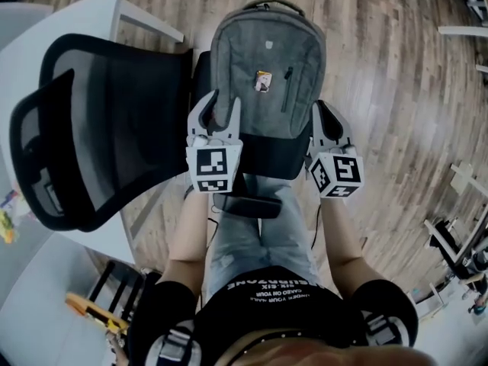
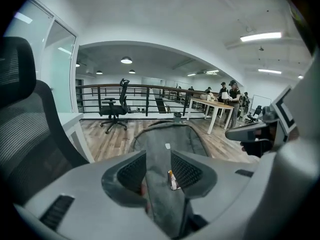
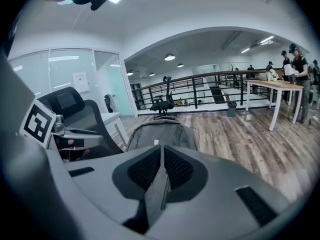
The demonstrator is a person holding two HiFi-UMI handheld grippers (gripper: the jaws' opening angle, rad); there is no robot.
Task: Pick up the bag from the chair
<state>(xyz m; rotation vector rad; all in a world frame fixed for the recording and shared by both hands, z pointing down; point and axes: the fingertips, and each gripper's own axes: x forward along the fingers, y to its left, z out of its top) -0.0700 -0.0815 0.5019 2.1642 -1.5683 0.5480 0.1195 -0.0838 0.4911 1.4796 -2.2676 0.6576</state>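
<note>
A grey backpack (image 1: 267, 59) lies on the seat of a black mesh office chair (image 1: 107, 120), its top handle pointing away from me. My left gripper (image 1: 223, 102) is at the bag's near left corner. Its jaws stand open, and in the left gripper view (image 2: 159, 159) the bag's grey fabric (image 2: 167, 134) shows between them. My right gripper (image 1: 320, 110) sits at the bag's near right edge. In the right gripper view (image 3: 162, 152) its jaws are shut with nothing held, and the bag (image 3: 160, 129) lies just beyond them.
A white table (image 1: 69, 21) stands left of the chair, on a wooden floor (image 1: 396, 90). A chair armrest (image 1: 248, 204) juts out near my legs. Far off stand another office chair (image 2: 115, 109), a railing and people at a long table (image 2: 222, 101).
</note>
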